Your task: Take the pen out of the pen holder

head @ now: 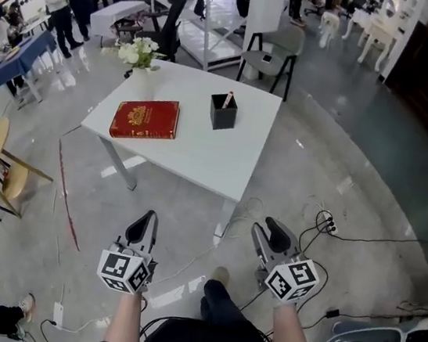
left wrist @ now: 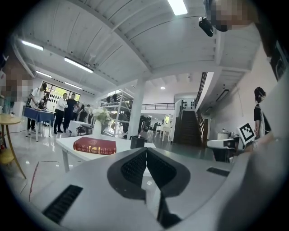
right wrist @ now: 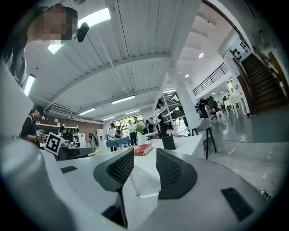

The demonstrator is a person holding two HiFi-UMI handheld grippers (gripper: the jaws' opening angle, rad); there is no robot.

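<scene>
Both tongs hang in front of the white table (head: 200,156), not touching it. The left gripper (head: 146,224) has its 2 jaws shut tight together. The right gripper (head: 275,232) has its jaws apart, holding nothing. The black pen holder (head: 223,114) stands on the table beside the red book (head: 145,119). Only the head view shows the pen (head: 227,99) sticking out.

- My head view looks steeply down from well back of the white surface (head: 200,156), with the surface's near corner pointing toward me.
- The left gripper view rides low. It faces roughly level along its jaws toward that near corner, well apart from it, and takes in much ceiling.
- The right gripper view does the same from further right.
- All three views share the surface, the red book (head: 145,119) and the pen holder (head: 223,112).
</scene>
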